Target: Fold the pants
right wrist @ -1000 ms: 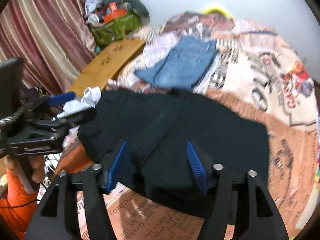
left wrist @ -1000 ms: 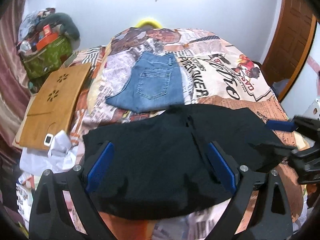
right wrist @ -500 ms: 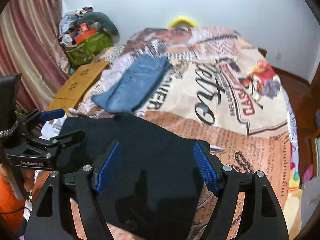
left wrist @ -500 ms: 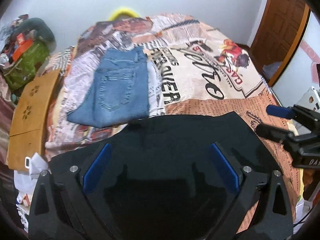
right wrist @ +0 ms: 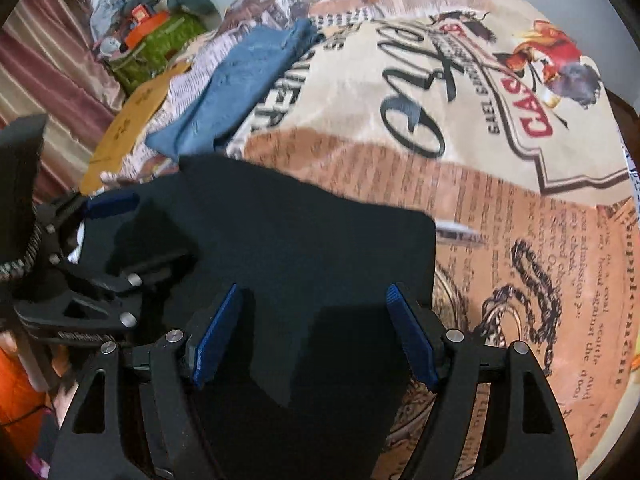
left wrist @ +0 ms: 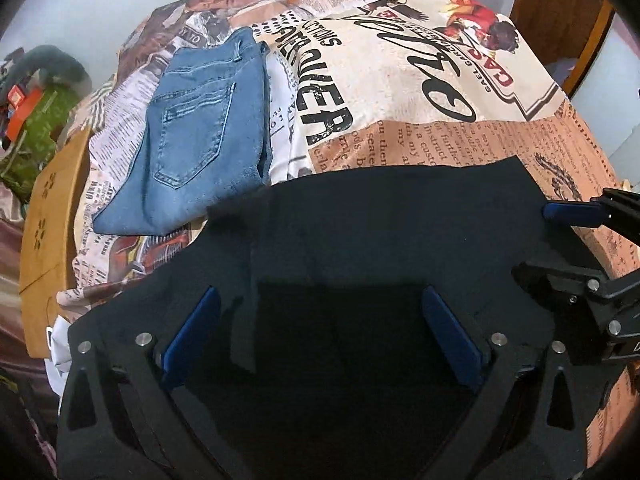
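1. Jaws of the left gripper [left wrist: 320,332] are seen spread wide, blue pads well apart, and have just been opening; nothing is pinched, only black cloth lies spread below them.
2. Jaws of the right gripper [right wrist: 314,336] are likewise parted, a little less wide, and have been opening within the last second; no fabric is clamped between the pads.
3. Black pants [left wrist: 380,248] are spread flat on the near part of the bed, directly under both grippers, with a straight edge on the far side and a squared corner at the right in the right wrist view.
4. Each gripper is caught in the other's view: the right one at the right edge of the pants, the left one at their left edge.
5. Blue jeans [left wrist: 200,140] are laid folded farther back on the left, just beyond the black pants.
6. Newspaper-print bedspread [left wrist: 420,80] is seen under everything.
7. Wooden board [left wrist: 48,216] is spotted at the far left, beside the bed.
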Demonstrator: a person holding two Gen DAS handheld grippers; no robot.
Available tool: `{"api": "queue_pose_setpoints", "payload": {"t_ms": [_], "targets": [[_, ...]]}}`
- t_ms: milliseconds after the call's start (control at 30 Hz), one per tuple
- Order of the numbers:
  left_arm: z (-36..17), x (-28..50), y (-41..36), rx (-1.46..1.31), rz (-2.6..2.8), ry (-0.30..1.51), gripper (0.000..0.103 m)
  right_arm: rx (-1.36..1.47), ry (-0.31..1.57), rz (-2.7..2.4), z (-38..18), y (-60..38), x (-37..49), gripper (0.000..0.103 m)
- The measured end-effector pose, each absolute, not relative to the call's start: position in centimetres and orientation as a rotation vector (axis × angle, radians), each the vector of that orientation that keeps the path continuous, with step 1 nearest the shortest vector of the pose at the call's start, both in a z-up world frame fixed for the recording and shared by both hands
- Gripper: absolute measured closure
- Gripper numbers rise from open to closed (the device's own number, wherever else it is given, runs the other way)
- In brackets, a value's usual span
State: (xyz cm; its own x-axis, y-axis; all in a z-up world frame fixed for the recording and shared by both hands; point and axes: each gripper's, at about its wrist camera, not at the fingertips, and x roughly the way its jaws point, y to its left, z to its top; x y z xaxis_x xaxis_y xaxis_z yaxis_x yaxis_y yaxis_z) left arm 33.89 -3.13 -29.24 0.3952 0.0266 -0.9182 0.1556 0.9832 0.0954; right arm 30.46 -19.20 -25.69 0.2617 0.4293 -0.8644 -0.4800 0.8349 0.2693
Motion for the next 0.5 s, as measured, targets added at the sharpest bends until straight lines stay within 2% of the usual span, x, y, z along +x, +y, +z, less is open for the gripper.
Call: {"api": "queue_pose_setpoints", "payload": {"t_ms": [500], "targets": [[-28.0,29.3,-1.9,0.151,-0.046,1.126,0.000,-0.001,1.158,0.527,-25.2,-22.9,26.8,0.020]]}}
